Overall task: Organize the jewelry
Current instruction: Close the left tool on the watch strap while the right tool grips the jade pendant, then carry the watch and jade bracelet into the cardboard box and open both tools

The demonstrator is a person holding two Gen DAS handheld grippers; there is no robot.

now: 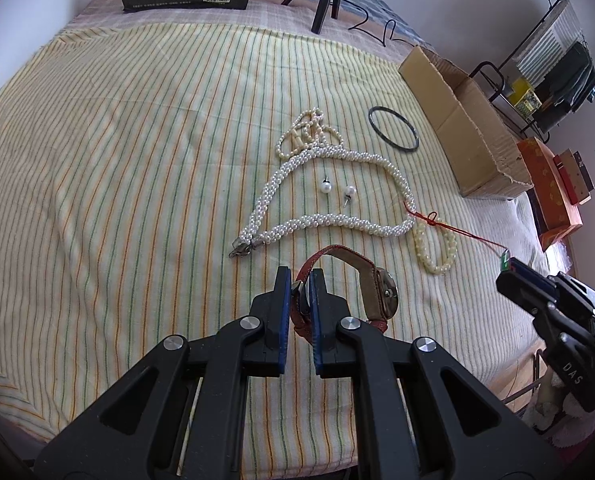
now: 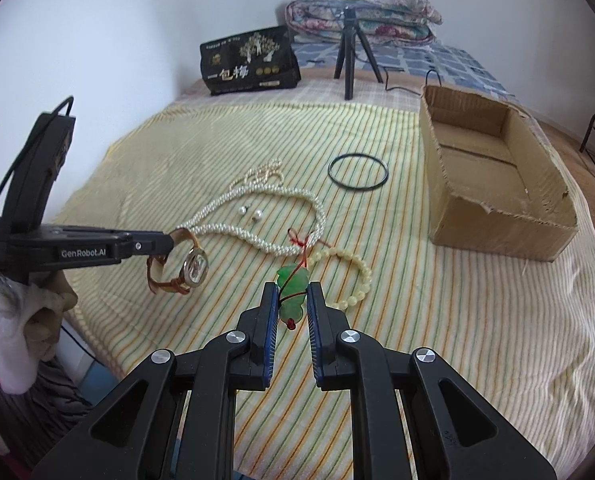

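Observation:
My left gripper (image 1: 300, 280) is shut on the red-brown strap of a wristwatch (image 1: 383, 290) and holds it just above the striped cloth; the watch (image 2: 195, 267) also shows in the right wrist view. My right gripper (image 2: 292, 292) is shut on a green jade pendant (image 2: 293, 286) with a red cord (image 1: 449, 226). On the cloth lie a woven pearl necklace (image 1: 329, 222), a thin pearl strand (image 1: 307, 132), two pearl earrings (image 1: 337, 190), a cream bead bracelet (image 1: 437, 248) and a dark bangle (image 1: 393, 130).
An open cardboard box (image 2: 497, 184) stands at the right of the bed. A black bag (image 2: 249, 60), a small tripod (image 2: 351, 60) with ring light and folded quilts (image 2: 361, 16) are at the back. A metal rack (image 1: 545, 72) and orange boxes (image 1: 549, 188) stand beside the bed.

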